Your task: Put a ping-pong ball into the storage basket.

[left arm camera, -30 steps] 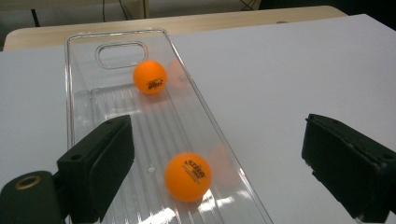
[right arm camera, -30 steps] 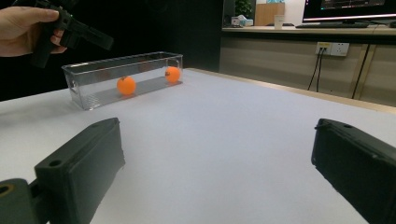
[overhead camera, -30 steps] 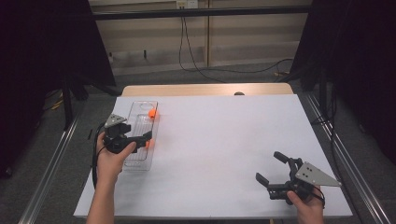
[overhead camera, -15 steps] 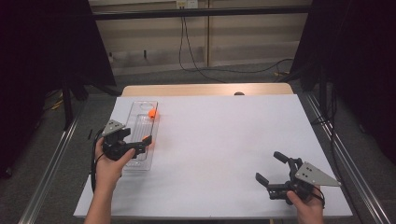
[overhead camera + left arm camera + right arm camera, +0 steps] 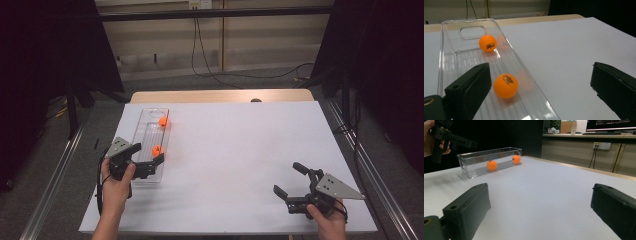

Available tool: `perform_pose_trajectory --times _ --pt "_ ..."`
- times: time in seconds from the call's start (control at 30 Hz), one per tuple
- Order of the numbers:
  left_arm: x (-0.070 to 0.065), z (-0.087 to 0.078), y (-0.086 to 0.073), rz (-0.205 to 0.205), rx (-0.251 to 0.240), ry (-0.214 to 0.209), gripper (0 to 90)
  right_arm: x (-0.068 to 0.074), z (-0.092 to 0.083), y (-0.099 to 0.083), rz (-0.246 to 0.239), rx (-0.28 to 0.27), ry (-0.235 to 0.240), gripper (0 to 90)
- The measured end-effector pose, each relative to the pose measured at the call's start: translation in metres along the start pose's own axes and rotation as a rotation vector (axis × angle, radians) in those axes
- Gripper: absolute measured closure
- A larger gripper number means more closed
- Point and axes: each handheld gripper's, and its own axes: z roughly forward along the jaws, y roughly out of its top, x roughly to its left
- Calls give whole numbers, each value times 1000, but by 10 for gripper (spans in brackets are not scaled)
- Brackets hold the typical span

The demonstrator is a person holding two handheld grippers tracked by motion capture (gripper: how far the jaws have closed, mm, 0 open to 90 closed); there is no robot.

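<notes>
The left gripper (image 5: 147,161) hovers over the near end of the clear tray (image 5: 142,131), its jaws spread wide and having just been opening, with nothing pinched between them. Just beyond them, in the left gripper view, the near orange ball (image 5: 505,85) lies loose on the tray's ribbed floor against its right-hand wall, slightly toward the left-hand jaw (one jaw hangs over the tray, the other outside that wall, above the tabletop (image 5: 240,150)). The left hand is much the nearer; the right gripper (image 5: 296,186), jaws also spread and empty, rests well apart from the tray at the tabletop's near right corner. The tray's long axis runs away from the person, and the far orange ball (image 5: 163,121) sits toward its far end, by the handle cut-out.
</notes>
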Motion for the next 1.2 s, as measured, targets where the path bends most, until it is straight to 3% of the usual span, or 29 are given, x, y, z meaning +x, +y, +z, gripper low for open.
perform_pose_trajectory --times 0.3,0.8,1.03,1.2 --pt "-1 -5 -10 7 -49 -30 32 0 0 0 0 1 1 16" --pt "-7 -10 -27 52 -72 -47 31 0 0 0 2 -3 0 16" --pt "-5 -13 -35 59 -99 -37 31 1 0 0 -6 1 7 16" --pt "-4 -15 -37 38 -110 -40 31 1 0 0 -8 3 5 16"
